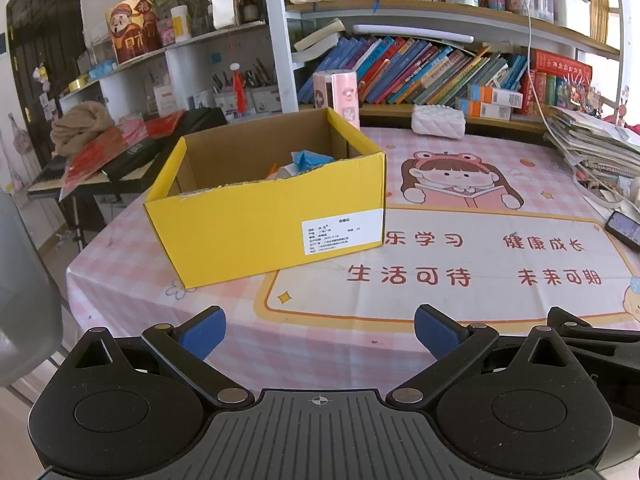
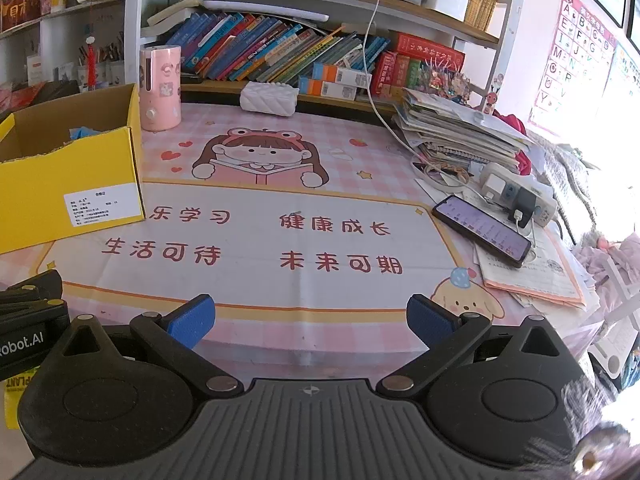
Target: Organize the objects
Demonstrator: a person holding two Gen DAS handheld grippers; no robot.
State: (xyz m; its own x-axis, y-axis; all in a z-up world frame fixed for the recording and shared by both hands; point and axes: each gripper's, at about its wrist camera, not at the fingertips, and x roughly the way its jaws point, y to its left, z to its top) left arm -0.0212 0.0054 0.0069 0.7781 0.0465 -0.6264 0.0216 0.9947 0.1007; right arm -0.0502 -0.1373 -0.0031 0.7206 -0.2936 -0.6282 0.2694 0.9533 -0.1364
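A yellow cardboard box (image 1: pixel 276 220) stands open on the left of the pink table cloth (image 1: pixel 460 208); blue and white items (image 1: pixel 306 160) lie inside it. It also shows at the left in the right wrist view (image 2: pixel 60 184). My left gripper (image 1: pixel 318 334) is open and empty, above the table's front edge, in front of the box. My right gripper (image 2: pixel 310 320) is open and empty, above the front edge at mid table. The left gripper's arm (image 2: pixel 28 320) shows at the left of the right wrist view.
A pink cylinder (image 2: pixel 160 88) and a white quilted pouch (image 2: pixel 270 98) stand at the back. A phone (image 2: pixel 482 230), a power strip (image 2: pixel 516 194), papers (image 2: pixel 532 272) and a stack of books (image 2: pixel 452 128) fill the right side. Bookshelves (image 2: pixel 280 48) rise behind.
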